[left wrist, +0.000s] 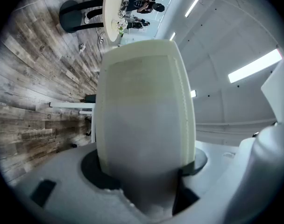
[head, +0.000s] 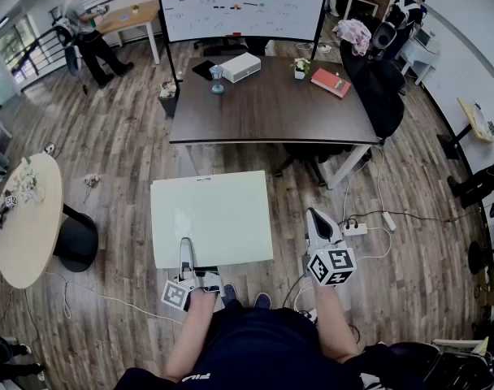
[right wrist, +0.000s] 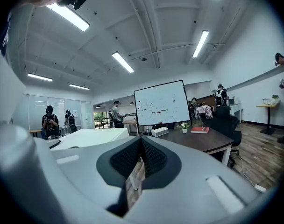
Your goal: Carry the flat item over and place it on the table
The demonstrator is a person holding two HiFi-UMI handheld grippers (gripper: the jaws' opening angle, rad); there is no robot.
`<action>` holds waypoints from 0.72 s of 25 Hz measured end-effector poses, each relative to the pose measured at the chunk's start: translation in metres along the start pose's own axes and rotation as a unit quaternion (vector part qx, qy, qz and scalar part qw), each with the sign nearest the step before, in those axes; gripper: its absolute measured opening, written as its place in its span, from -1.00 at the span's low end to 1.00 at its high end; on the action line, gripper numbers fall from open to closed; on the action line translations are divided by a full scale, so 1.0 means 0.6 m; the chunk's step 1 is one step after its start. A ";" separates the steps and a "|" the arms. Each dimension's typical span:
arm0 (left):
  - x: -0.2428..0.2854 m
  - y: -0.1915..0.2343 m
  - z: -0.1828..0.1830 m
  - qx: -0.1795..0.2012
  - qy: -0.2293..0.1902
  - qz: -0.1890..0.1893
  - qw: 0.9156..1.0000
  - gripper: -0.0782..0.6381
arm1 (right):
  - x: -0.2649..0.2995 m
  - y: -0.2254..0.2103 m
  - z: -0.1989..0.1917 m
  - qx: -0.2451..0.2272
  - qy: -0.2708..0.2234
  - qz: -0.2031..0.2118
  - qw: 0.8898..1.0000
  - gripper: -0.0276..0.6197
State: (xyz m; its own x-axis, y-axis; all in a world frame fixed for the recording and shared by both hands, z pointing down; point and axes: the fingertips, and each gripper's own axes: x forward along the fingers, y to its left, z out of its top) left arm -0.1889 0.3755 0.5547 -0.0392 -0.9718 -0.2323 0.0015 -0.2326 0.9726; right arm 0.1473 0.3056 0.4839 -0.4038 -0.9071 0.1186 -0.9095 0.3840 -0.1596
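Observation:
A flat white board (head: 210,218) hangs level over the wooden floor, in front of me and short of the dark table (head: 263,124). My left gripper (head: 186,254) is shut on the board's near edge, left of its middle. In the left gripper view the board (left wrist: 142,106) fills the space between the jaws. To the right of the board my right gripper (head: 316,218) is apart from it. Its pads meet at the tips, with nothing between them (right wrist: 142,141).
On the dark table stand a white box (head: 240,66), a red book (head: 331,82) and a small plant (head: 300,67). Behind it is a whiteboard (head: 243,2), with a black chair (head: 381,88) at its right. A round table (head: 23,218) stands left. A power strip (head: 354,228) lies on the floor.

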 end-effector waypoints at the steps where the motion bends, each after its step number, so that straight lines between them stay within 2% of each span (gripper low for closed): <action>1: 0.002 -0.001 -0.001 -0.001 0.002 0.001 1.000 0.02 | 0.002 0.000 0.000 -0.001 -0.002 0.000 1.000 -0.88; 8: 0.013 -0.001 -0.013 -0.004 0.009 0.009 1.000 0.02 | 0.004 -0.005 0.000 -0.002 -0.005 0.000 1.000 -0.88; 15: 0.028 -0.001 -0.012 -0.003 0.020 0.010 1.000 0.02 | 0.012 -0.005 -0.003 0.021 -0.017 0.006 1.000 -0.88; 18: 0.028 0.005 -0.007 -0.010 0.021 0.015 1.000 0.02 | 0.016 -0.002 -0.006 0.012 -0.019 -0.004 1.000 -0.88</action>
State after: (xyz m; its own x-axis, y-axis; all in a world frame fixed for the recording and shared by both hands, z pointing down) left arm -0.1856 0.3586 0.5536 0.0029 -0.9788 -0.2046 0.0214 -0.2045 0.9786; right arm 0.1441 0.2972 0.4885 -0.3920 -0.9163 0.0820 -0.9097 0.3728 -0.1829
